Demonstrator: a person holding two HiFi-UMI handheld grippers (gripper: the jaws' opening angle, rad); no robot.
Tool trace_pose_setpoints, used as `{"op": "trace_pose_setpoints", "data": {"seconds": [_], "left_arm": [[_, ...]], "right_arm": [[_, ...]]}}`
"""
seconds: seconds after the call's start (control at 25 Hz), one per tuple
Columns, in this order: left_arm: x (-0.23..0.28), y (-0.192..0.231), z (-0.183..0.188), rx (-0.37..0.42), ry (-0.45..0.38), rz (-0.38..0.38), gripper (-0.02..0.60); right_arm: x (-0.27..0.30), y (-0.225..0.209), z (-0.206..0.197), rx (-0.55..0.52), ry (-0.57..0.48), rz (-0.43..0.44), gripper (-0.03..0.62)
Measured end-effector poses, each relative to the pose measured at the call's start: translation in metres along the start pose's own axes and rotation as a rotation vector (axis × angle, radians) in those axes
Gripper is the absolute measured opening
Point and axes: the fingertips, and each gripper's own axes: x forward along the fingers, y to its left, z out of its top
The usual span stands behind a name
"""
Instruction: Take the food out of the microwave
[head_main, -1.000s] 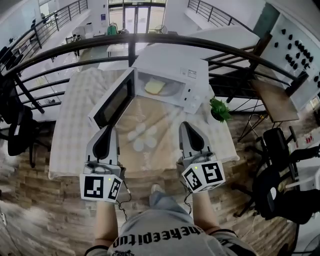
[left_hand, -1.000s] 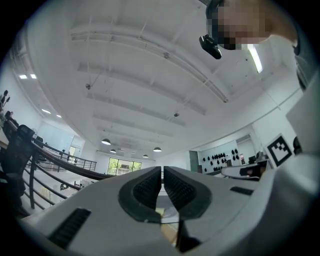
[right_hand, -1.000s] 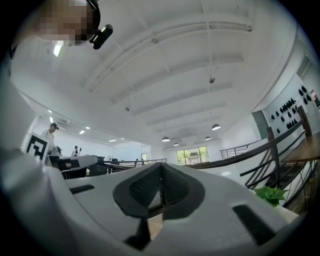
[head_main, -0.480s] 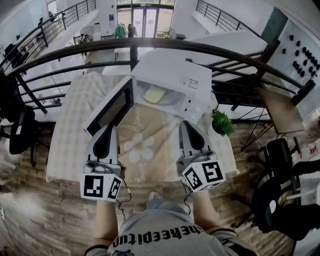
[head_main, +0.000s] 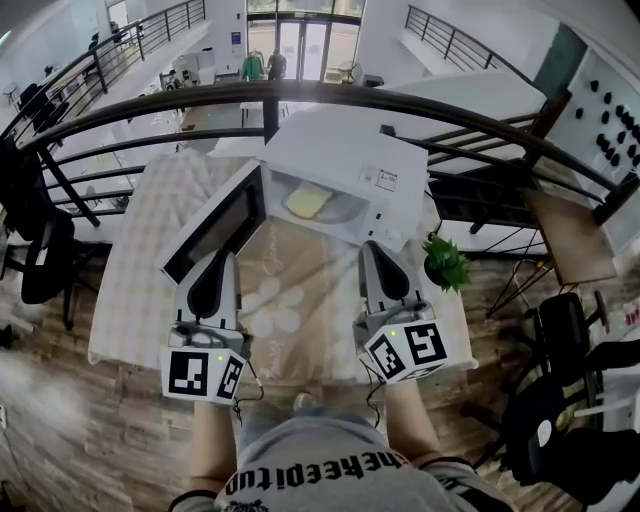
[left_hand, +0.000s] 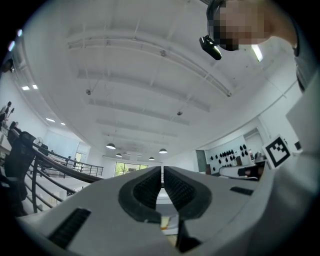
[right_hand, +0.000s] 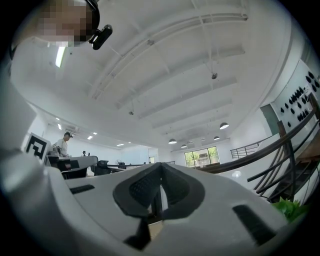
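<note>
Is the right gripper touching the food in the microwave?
Apart. In the head view the right gripper is in front of the open microwave, and the yellow food lies inside it, with a clear gap between them.

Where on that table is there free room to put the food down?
Bare cloth lies before the microwave, between left gripper and right gripper, and left of the open door. Right corner is tight: potted plant beside the microwave.

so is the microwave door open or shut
Open: the white microwave has its dark-windowed door swung out left, showing yellow food inside.
</note>
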Motion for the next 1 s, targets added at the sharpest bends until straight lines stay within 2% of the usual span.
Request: {"op": "trace_pose_setpoints", "data": {"seconds": [0.52,1.0], "left_arm": [[0.017,0.024,-0.009,0.013,0.006,0.033,0.015],[0.066,0.058,-0.029,-0.005,0.024,-0.029,0.015]], "right_arm": [[0.034,0.001,-0.014,0.016,0.01,0.035,0.005],[0.088,-0.004,-0.028,0.008,0.027,-0.006,0.005]]}}
